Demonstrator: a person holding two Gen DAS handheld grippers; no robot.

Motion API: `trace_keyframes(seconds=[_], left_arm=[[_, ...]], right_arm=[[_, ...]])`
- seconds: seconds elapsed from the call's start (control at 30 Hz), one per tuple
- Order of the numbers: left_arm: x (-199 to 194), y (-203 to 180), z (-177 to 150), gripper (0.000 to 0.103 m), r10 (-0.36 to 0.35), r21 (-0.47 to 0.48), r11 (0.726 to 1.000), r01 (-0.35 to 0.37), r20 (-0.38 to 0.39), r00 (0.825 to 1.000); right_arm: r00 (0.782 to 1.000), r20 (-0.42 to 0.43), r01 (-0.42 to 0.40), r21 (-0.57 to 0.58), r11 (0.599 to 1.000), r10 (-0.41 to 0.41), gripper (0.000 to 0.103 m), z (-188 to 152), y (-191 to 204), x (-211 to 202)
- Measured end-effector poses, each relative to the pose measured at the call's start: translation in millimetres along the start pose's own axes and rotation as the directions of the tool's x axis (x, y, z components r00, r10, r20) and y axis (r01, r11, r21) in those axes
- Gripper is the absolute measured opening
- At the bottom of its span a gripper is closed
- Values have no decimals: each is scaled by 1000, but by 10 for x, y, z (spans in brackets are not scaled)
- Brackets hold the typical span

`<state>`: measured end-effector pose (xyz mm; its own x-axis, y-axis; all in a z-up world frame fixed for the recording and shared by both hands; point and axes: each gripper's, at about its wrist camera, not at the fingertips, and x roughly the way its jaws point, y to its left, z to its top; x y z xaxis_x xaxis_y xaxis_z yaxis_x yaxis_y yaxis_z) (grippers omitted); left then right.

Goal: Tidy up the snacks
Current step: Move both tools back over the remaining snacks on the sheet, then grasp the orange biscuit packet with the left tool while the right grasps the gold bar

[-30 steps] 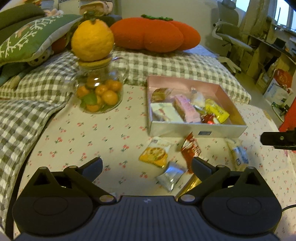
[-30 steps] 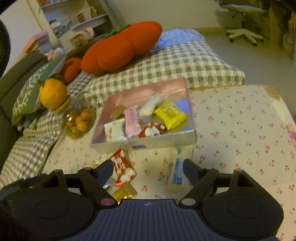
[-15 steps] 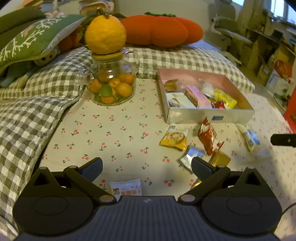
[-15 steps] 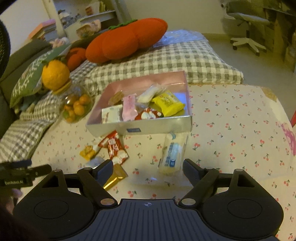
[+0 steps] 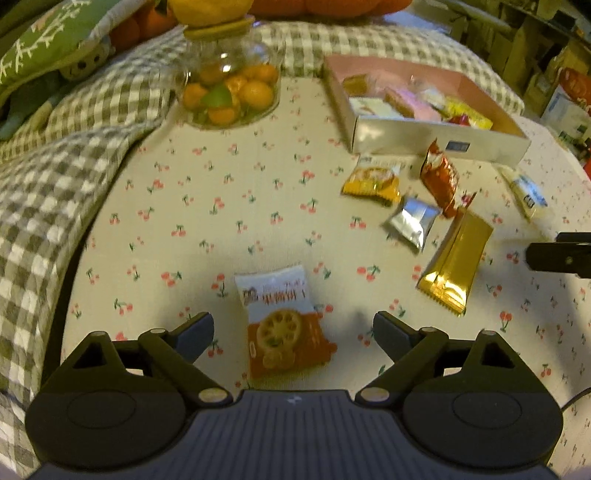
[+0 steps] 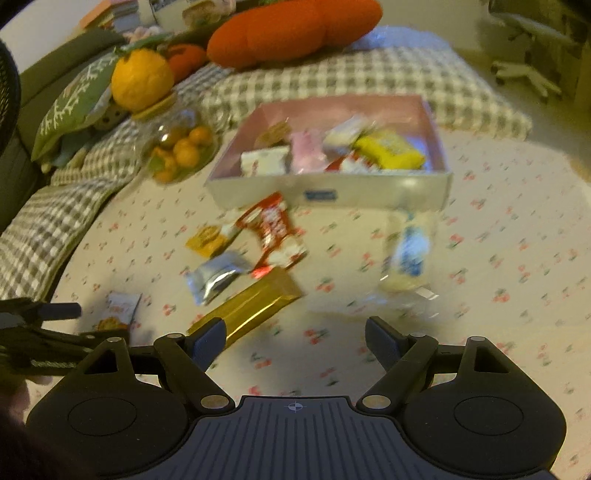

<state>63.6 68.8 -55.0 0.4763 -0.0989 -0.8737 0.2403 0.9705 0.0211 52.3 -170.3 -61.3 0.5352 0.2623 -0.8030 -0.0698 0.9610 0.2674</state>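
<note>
A white-and-orange snack packet (image 5: 282, 321) lies on the cherry-print cloth between the fingers of my left gripper (image 5: 293, 328). Its jaws are closing, and the pads stand clear of the packet. Farther right lie a yellow packet (image 5: 373, 182), a red one (image 5: 441, 181), a silver one (image 5: 413, 221) and a gold one (image 5: 458, 264). The silver box (image 5: 436, 136) with a pink inside holds several snacks. My right gripper (image 6: 295, 332) hangs open over bare cloth, with the gold packet (image 6: 251, 308) by its left finger and a clear blue-and-white packet (image 6: 406, 262) ahead.
A glass jar of small oranges (image 5: 229, 88) with a big citrus fruit (image 6: 142, 79) on its lid stands at the back left. Checked cushions (image 5: 55, 177) border the cloth on the left and behind. An orange pumpkin pillow (image 6: 295, 29) lies beyond the box.
Both grippers have come down closer to the cloth. The white-and-orange packet has come into view between the left fingers, which stand slightly narrower. The right jaws are unchanged.
</note>
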Motion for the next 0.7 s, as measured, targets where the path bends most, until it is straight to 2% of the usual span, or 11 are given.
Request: trace_keyframes(seconds=[0.13, 0.47, 0.7], left_arm=[[7, 32, -24, 91, -1, -6, 1000, 1, -13, 1000], [84, 132, -98, 86, -13, -30, 999, 12, -52, 999], [118, 136, -138, 87, -14, -16, 1000, 13, -66, 998]], right_arm=[[999, -40, -6, 8, 1000, 6, 84, -27, 164, 175], [998, -62, 25, 1, 1000, -25, 84, -54, 435, 483], [995, -13, 98, -62, 993, -99, 85, -86, 556, 576]])
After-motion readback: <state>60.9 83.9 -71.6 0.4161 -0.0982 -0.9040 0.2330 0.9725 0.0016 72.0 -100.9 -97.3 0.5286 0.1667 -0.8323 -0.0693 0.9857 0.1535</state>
